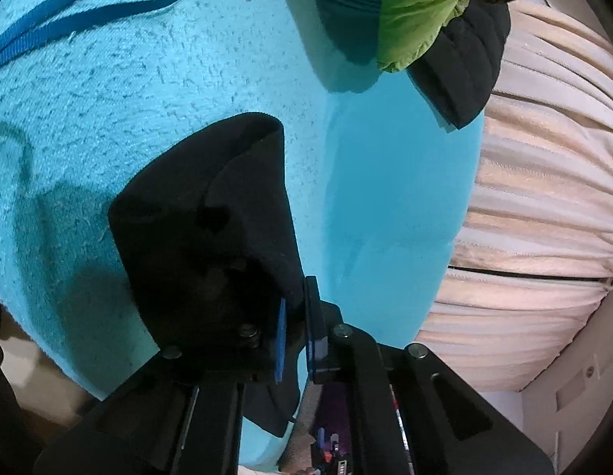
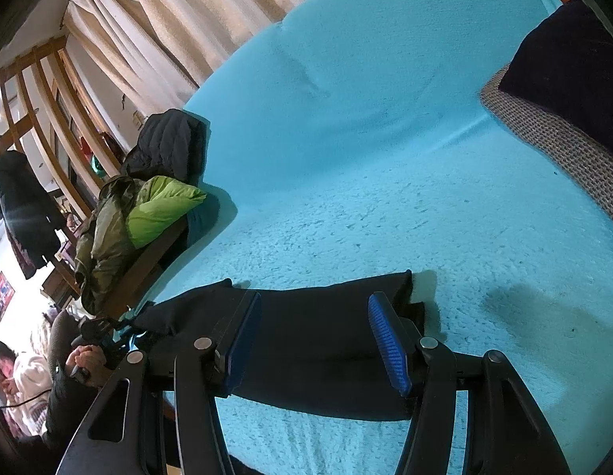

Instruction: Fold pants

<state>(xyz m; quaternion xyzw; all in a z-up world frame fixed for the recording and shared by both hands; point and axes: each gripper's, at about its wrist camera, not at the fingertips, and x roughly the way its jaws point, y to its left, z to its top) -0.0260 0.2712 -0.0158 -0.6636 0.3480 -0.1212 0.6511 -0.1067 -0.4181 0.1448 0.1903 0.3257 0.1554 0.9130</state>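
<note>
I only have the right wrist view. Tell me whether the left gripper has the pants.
Observer: Yes, the left gripper is shut on an edge of the black pants.
Operator: Report how the cloth sits ahead of it.
Observer: A flap sticks out past the gripper, its top corner curled over.
Operator: Name anything else lying near it.
Observer: A blue strap lies on the turquoise blanket, at the far left.

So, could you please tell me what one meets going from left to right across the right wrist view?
Dark hanging coat → green jacket → black pants → grey knitted cushion edge.
</note>
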